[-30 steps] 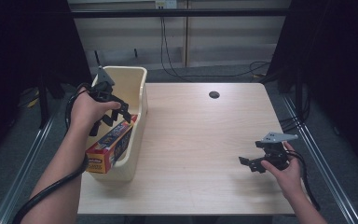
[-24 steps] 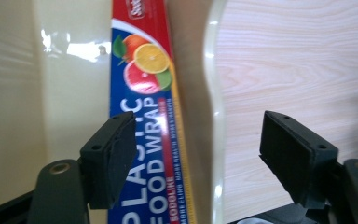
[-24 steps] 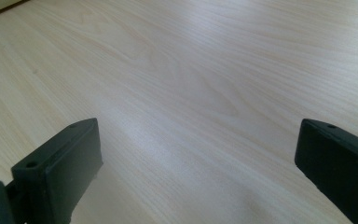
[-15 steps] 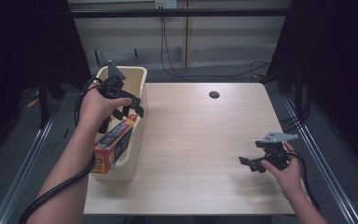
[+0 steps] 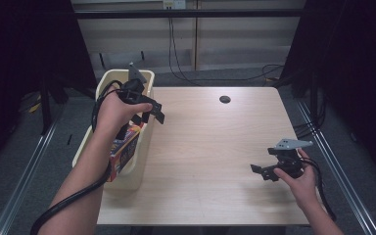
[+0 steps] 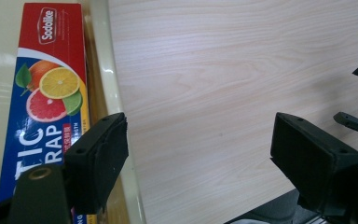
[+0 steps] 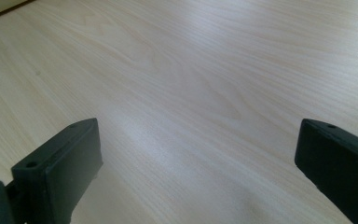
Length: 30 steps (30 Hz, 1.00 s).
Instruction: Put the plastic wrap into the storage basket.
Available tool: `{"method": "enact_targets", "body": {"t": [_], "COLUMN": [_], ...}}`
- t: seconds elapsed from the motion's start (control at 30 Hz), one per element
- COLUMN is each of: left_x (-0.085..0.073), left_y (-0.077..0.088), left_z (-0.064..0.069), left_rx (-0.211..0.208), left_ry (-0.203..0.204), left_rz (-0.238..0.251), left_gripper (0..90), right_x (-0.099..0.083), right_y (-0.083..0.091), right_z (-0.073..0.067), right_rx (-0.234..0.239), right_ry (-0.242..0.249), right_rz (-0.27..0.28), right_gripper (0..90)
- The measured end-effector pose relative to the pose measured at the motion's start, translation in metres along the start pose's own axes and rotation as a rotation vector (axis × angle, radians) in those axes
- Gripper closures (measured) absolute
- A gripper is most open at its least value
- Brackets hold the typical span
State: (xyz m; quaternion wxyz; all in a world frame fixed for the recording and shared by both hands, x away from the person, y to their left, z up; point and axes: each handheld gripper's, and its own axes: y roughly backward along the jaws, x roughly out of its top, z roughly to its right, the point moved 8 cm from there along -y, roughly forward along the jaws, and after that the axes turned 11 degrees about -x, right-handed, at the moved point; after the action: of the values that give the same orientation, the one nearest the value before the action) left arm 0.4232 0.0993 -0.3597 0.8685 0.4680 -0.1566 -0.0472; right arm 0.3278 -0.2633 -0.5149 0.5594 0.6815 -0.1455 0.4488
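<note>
Plastic wrap box (image 5: pixel 125 149) is in the cream bin (image 5: pixel 144 147) at the desk's (image 5: pixel 210 161) left edge, leaning on end against the bin's desk-side wall; in the left gripper view its red/blue face (image 6: pixel 46 102) lies just inside the rim. Left tool (image 5: pixel 149 111) hangs above that rim, over the bin/desk line, jaws have just been opening, now about half spread with nothing between the pads, so I read this as release done and the retreat in hand. Right tool (image 5: pixel 263 172) sits low over bare desk near the right front corner, jaws wide, holding nothing; right gripper view looks along them at plain wood grain. To finish the step cleanly: lift the left tool straight up before swinging it across, since the near jaw (image 6: pixel 95 165) lies close to the rim and a sideways drag could catch the wall and shift the bin, which overhangs the desk edge somewhat. Keep the cable (image 5: pixel 98 105) off the box top, a snag there could tip the box or pull it out. Don't widen the jaws more while over the bin, no need. Box looks settled but tilted; can't tell how firmly its lower end is seated, so judge it once the hand is out of the way. Right tool can stay parked.
</note>
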Motion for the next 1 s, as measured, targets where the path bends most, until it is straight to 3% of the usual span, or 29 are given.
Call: {"method": "enact_targets", "body": {"t": [0.37,1.0], "left_x": [0.001,-0.007], "left_y": [-0.012,-0.048], "left_z": [0.019,0.031], "left_rx": [-0.022,-0.065], "left_ry": [-0.062,-0.108], "left_rz": [-0.006,-0.027], "left_gripper": [15.9,15.0], "right_x": [0.000,0.000], "right_y": [-0.001,0.000], "right_z": [0.000,0.000], "right_rx": [-0.001,0.001], "right_ry": [0.003,0.000], "right_rz": [-0.002,-0.002], "right_gripper": [0.2,0.2]}}
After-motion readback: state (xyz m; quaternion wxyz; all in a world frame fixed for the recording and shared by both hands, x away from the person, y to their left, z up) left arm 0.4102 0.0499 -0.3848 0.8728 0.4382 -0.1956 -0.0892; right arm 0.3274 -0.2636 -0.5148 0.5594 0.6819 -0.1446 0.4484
